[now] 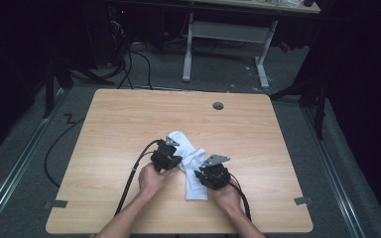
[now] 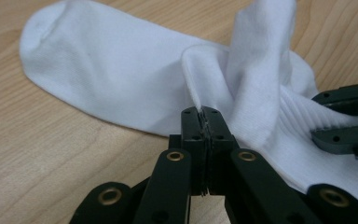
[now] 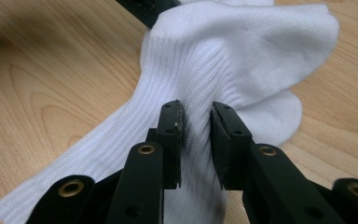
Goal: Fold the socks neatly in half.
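A white sock [image 1: 187, 147] lies crumpled on the wooden table [image 1: 124, 119], toward its front middle. My left gripper [image 1: 177, 161] sits at the sock's left side. In the left gripper view its jaws [image 2: 207, 112] are shut on a thin folded edge of the sock [image 2: 112, 70], which stands up from the tips. My right gripper [image 1: 199, 173] is on the sock's right, over the ribbed cuff. In the right gripper view the right gripper [image 3: 196, 112] pinches a raised ridge of ribbed sock [image 3: 242, 46] fabric between its pads.
A round cable hole [image 1: 218, 105] sits near the table's far edge. Black cables [image 1: 129, 181] trail from the grippers off the front edge and onto the floor at left. A second desk's white legs [image 1: 187, 49] stand beyond the table.
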Motion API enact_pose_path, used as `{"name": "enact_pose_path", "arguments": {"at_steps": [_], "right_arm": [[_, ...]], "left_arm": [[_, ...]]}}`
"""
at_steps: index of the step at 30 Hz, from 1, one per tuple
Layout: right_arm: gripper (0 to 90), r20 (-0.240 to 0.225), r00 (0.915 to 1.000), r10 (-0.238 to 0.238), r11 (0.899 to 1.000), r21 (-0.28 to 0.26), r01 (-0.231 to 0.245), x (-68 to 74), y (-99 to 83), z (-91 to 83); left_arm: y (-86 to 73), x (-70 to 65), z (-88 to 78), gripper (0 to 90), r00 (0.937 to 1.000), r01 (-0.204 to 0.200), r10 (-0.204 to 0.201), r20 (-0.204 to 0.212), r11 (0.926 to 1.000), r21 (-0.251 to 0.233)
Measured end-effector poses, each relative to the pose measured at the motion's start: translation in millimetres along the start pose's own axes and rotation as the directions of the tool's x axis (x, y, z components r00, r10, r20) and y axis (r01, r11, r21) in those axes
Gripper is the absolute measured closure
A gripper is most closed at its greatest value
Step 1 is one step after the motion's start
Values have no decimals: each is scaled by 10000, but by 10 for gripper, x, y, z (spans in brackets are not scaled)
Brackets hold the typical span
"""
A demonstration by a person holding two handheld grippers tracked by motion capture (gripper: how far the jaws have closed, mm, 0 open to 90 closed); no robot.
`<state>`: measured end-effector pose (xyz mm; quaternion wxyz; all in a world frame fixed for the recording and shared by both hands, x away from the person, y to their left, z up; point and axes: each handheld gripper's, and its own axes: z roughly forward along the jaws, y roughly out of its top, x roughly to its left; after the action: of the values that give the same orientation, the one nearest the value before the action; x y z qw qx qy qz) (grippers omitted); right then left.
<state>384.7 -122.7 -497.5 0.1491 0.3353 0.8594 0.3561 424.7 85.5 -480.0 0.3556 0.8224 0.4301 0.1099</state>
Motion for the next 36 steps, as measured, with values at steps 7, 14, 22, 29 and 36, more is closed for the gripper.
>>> {"name": "enact_pose_path", "arguments": {"at_steps": [7,14,22,29,36], "right_arm": [[810,100,9999,-122,9991,-408,126,41,37,-94],[816,41,10000,22,9975,-707,-19,36,66,-233],[817,-270,9996,123,9955,-931,-148,84,57,-360],[815,-671,9974,245,9964,-795,-298,177,48,-360],[783,-683,9966,472,9984,-269,-491,155,-53,-232]], "left_arm": [[70,106,-151,893,9996,282,-284,-25,9978,-607],[274,186,-292,893,9993,258,-288,-239,9929,-1165],[429,287,-321,894,9971,309,-396,-647,9910,-1300],[537,276,-239,894,9951,104,-221,-968,9928,-1195],[475,283,-31,884,9910,-36,-47,-1336,9980,-624]]}}
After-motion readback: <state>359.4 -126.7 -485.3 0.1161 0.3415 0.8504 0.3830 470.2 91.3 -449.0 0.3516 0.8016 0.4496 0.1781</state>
